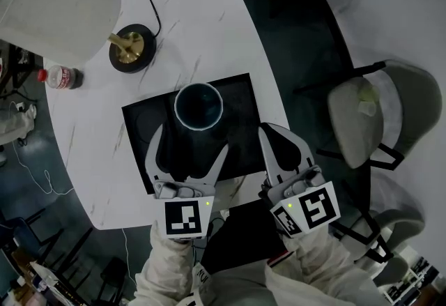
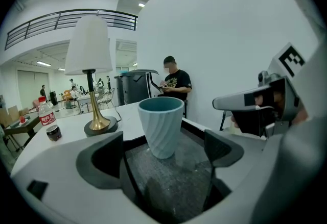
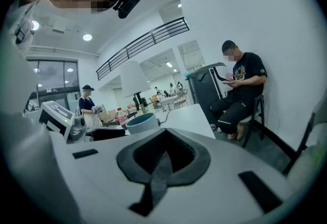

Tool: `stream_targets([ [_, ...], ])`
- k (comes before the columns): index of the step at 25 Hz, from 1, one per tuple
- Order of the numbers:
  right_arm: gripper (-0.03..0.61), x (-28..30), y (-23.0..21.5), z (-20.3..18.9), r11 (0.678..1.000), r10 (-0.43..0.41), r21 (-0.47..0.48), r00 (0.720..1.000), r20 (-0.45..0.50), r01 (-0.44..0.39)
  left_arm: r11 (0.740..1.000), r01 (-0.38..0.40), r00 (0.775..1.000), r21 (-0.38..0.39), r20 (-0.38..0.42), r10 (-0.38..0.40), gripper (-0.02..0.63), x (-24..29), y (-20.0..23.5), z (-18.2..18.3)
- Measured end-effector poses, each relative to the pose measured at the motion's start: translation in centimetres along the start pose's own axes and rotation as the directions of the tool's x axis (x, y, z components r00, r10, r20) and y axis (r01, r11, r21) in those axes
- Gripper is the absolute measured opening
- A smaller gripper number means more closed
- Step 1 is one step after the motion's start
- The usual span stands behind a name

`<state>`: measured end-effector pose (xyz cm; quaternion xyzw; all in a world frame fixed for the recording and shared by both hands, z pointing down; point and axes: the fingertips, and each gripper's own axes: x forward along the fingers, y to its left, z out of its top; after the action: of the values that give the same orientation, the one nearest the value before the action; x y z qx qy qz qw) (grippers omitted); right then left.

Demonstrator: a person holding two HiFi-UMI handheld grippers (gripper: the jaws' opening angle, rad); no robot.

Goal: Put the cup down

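Observation:
A pale blue ribbed cup (image 1: 198, 106) stands upright on the black mat (image 1: 240, 113) in the middle of the white marble table (image 1: 202, 12). My left gripper (image 1: 189, 142) is open, its jaws spread wide just short of the cup and not touching it. In the left gripper view the cup (image 2: 161, 126) stands free on the mat ahead of the left gripper (image 2: 164, 154). My right gripper (image 1: 277, 136) is shut on nothing, at the mat's right edge. In the right gripper view the cup (image 3: 142, 122) shows to the left beyond the right gripper (image 3: 163, 159).
A lamp with a white shade (image 1: 59, 1) and brass base (image 1: 131, 48) stands at the far left, its cable (image 1: 155, 8) trailing back. A small bottle (image 1: 61, 77) lies near the left edge. A grey chair (image 1: 376, 113) is on the right. A person (image 2: 173, 82) sits behind the table.

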<state>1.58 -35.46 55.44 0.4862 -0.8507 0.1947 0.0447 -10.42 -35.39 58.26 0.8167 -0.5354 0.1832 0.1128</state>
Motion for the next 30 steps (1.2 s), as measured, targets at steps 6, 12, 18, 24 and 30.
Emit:
stream_targets([
  [6, 0.006, -0.4, 1.0, -0.1, 1.000, 0.007, -0.001, 1.000, 0.001, -0.007, 1.000, -0.006, 1.000, -0.027, 0.007, 0.006, 0.419, -1.2, 0.3, 0.0],
  [12, 0.006, -0.7, 1.1, -0.2, 1.000, 0.008, -0.003, 1.000, -0.001, -0.008, 0.999, 0.036, 0.999, -0.041, -0.001, -0.036, 0.304, -1.5, -0.4, -0.2],
  [18, 0.006, -0.7, 1.5, -0.1, 1.000, 0.014, -0.008, 1.000, -0.002, -0.014, 0.998, 0.051, 0.999, -0.045, 0.011, -0.051, 0.207, -2.0, -0.8, 0.2],
  [24, 0.006, -1.8, 2.7, 0.1, 0.999, 0.028, -0.022, 1.000, -0.012, -0.028, 0.999, 0.049, 0.998, -0.013, 0.037, -0.048, 0.134, -3.8, -1.1, 0.6],
  [30, 0.006, -4.1, 4.4, -0.1, 0.999, 0.032, -0.023, 0.999, -0.025, -0.032, 0.999, 0.040, 0.999, -0.035, 0.036, -0.039, 0.063, -6.7, -1.7, 0.9],
])
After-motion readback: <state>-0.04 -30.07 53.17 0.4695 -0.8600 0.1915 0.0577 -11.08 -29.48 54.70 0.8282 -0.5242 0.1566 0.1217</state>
